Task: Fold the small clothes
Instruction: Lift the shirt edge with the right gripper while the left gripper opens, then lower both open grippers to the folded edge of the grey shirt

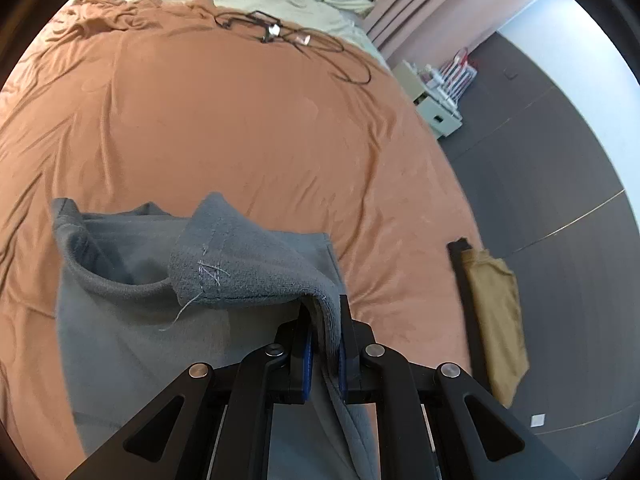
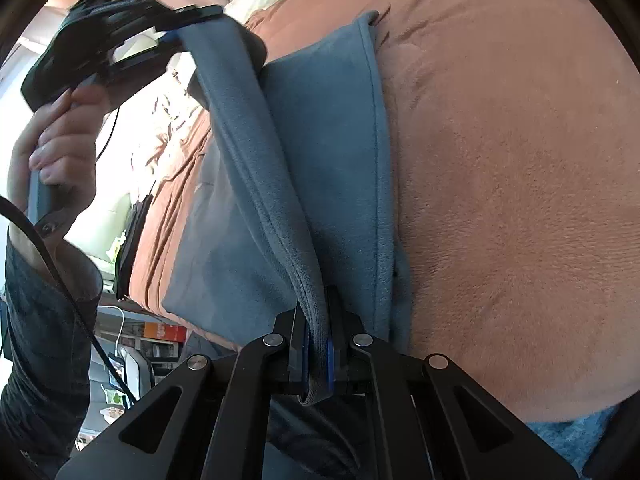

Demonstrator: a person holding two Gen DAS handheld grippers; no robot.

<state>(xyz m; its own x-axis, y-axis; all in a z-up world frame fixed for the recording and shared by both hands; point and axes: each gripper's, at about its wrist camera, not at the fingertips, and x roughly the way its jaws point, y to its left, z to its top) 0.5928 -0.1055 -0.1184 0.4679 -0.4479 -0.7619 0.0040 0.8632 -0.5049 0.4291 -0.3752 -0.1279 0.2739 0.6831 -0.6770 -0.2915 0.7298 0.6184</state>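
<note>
The left claw [image 1: 323,340] pinches a hem of the grey fleece garment [image 1: 132,320]. The right claw [image 2: 318,344] pinches another edge, stretching it above the orange bedspread [image 2: 500,200].

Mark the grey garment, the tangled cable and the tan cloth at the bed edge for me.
grey garment [image 1: 248,264]: left wrist view, on the lifted folded flap.
tangled cable [image 1: 280,34]: left wrist view, near its small connectors.
tan cloth [image 1: 498,312]: left wrist view, mid-panel, draped over the bed edge.
</note>
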